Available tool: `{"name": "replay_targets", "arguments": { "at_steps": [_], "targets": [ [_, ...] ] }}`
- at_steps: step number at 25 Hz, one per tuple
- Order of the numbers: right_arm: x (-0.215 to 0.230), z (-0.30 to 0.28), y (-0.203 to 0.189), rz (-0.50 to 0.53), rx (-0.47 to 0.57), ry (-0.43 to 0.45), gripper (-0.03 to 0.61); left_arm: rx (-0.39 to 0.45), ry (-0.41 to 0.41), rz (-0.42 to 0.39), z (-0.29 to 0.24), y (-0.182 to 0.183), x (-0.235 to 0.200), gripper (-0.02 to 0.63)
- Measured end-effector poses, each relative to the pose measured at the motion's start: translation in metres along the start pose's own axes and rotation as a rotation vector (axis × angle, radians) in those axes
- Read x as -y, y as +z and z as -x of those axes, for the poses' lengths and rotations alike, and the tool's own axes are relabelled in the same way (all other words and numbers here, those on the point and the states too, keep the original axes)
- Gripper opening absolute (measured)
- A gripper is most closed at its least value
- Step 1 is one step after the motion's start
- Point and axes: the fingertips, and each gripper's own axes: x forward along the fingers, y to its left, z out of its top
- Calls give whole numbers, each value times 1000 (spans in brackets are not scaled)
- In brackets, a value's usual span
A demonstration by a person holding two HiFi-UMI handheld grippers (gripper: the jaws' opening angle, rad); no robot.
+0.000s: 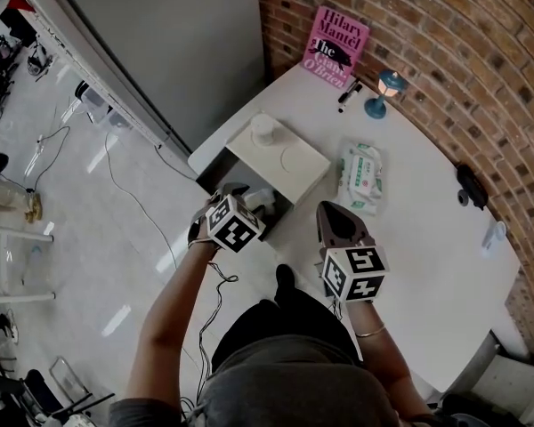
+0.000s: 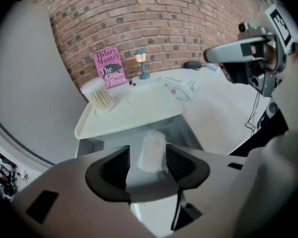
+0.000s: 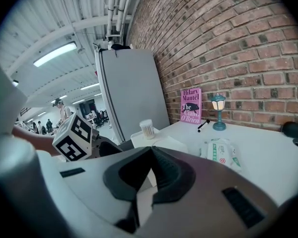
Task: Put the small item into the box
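Note:
A grey box point(image 1: 215, 173) stands at the table's left edge, with its cream lid point(image 1: 285, 163) slid back so the near part is uncovered. My left gripper point(image 1: 254, 206) hangs over that opening. In the left gripper view its jaws point(image 2: 147, 161) stand open around a small white item point(image 2: 153, 150). A gap shows on the item's left side, and it sits close to the right pad point(image 2: 177, 162), with the box's grey interior point(image 2: 185, 129) behind it. My right gripper point(image 1: 331, 212) hovers above the table just right of the box, shut and empty point(image 3: 151, 152).
A cup of cotton swabs point(image 1: 263, 129) stands on the lid. A pack of wet wipes point(image 1: 360, 176) lies right of the box. Against the brick wall are a pink book point(image 1: 335, 47), a black marker point(image 1: 349, 93) and a small blue lamp point(image 1: 383, 92). Cables trail on the floor at left.

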Motion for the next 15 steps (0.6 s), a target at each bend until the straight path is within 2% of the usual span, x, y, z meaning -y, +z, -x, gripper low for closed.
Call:
{"name": "replay_targets", "arguments": {
  "at_steps": [4,9,12,15],
  "targets": [
    [-6,-5,3,12,0,24,5,95,77,103,23,10,-16,225],
    [-18,-10,9,25,4,56,5,216,132,243,54,17,-34,224],
    [-26,-13,12,37,7,77,5,273,173,290,73,16,-43,215],
    [-34,-16,15,53,9,100,5,305,223,304,89,12,-49,197]
  ]
}}
